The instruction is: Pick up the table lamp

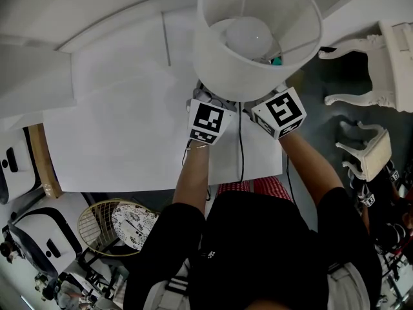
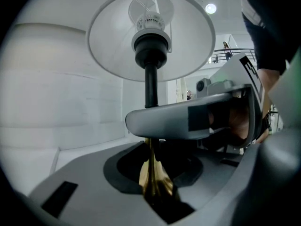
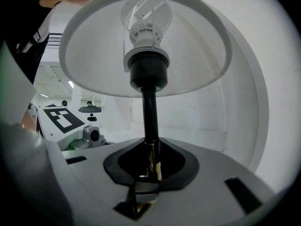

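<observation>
Table lamp (image 1: 258,37) upright over the white table's (image 1: 116,128) right side, gripped from both sides.
We see the left gripper (image 2: 157,192) clamped on its flared gold stem, the right gripper (image 3: 146,187) on the same stem, both beneath the shade.

Table: white table (image 1: 116,121) fills the middle.
Floor: dark grey floor (image 1: 322,76) shows on the right.
Furniture: white carved furniture (image 1: 390,63) stands there, curly-legged.
Basket: gold wire basket (image 1: 87,221) below the table's near edge.
Wall: pale panelled wall (image 2: 61,102) behind.
Light: round ceiling light (image 2: 210,8) glows overhead.
</observation>
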Demonstrator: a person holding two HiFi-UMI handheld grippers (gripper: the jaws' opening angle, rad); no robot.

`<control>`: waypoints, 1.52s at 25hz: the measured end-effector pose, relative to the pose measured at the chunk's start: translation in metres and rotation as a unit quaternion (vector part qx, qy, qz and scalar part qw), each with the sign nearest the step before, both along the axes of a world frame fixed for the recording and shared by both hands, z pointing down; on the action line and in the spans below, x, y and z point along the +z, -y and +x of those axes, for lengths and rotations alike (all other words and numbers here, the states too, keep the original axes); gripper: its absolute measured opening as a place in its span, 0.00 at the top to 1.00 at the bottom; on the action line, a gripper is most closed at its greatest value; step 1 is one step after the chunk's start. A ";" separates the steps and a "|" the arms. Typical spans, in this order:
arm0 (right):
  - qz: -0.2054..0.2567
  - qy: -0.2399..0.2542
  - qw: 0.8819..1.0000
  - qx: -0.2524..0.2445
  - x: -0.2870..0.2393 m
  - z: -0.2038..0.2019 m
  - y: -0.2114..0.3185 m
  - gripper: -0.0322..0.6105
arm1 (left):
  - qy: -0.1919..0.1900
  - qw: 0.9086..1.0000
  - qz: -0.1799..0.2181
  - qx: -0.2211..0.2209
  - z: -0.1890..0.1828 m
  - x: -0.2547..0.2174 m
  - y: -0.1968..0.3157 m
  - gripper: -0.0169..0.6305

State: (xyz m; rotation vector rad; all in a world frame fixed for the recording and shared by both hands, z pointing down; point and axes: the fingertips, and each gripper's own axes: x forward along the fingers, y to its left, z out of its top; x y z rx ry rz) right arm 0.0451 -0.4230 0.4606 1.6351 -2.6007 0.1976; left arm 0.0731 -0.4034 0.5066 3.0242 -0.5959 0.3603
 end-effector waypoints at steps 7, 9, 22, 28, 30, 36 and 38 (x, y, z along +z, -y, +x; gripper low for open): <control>0.002 0.003 1.000 -0.003 -0.002 0.001 -0.008 0.83 | 0.003 1.000 0.001 -0.012 0.000 -0.002 -0.007 0.81; 0.001 0.005 1.000 -0.001 -0.002 0.000 -0.010 0.83 | 0.005 1.000 0.002 -0.011 -0.001 -0.002 -0.010 0.81; 0.013 0.000 1.000 -0.007 -0.017 -0.004 -0.022 0.83 | 0.000 1.000 0.013 -0.017 -0.004 -0.016 -0.021 0.81; 0.013 0.002 1.000 -0.012 -0.016 -0.008 -0.028 0.83 | 0.002 1.000 0.016 -0.020 -0.008 -0.016 -0.026 0.81; 0.011 0.001 1.000 -0.013 -0.018 -0.008 -0.030 0.83 | 0.001 1.000 0.017 -0.021 -0.009 -0.019 -0.028 0.81; 0.010 0.000 1.000 -0.016 -0.027 -0.011 -0.036 0.83 | 0.003 0.999 0.022 -0.026 -0.011 -0.026 -0.034 0.81; 0.011 0.003 1.000 -0.018 -0.029 -0.012 -0.037 0.83 | 0.002 0.999 0.023 -0.027 -0.013 -0.030 -0.035 0.81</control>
